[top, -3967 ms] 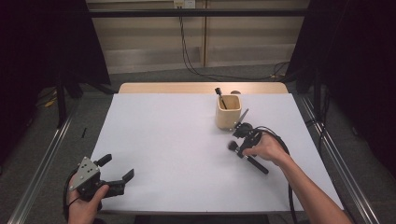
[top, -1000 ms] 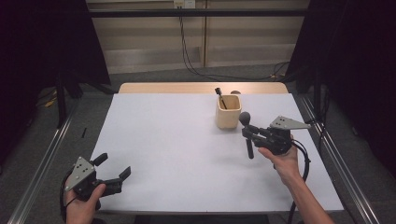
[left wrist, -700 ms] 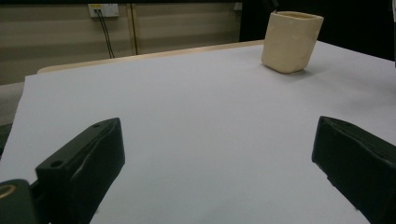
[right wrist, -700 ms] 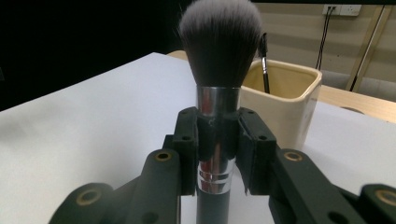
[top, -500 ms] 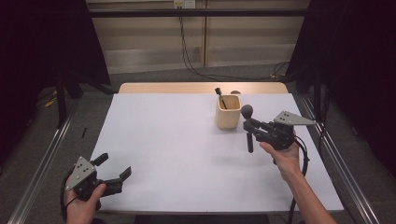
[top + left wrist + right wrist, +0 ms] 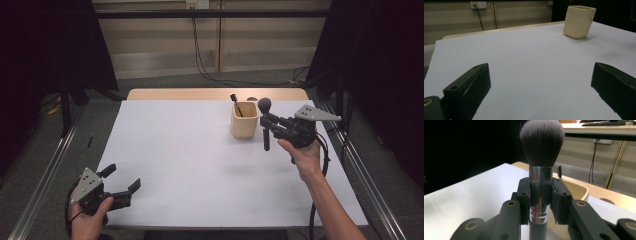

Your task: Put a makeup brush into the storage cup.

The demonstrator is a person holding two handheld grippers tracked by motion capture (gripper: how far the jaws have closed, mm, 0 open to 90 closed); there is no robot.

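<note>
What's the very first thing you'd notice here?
The fluffy makeup brush, held upright, bristles up, by the right gripper just right of the cream cup at the table's far side. Then the left gripper, resting wide open at the white table's near left corner.

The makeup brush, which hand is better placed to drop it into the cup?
Right. The right gripper already clamps the makeup brush upright, just beside the cup. The left gripper sits open at the table's near corner, far away.
</note>
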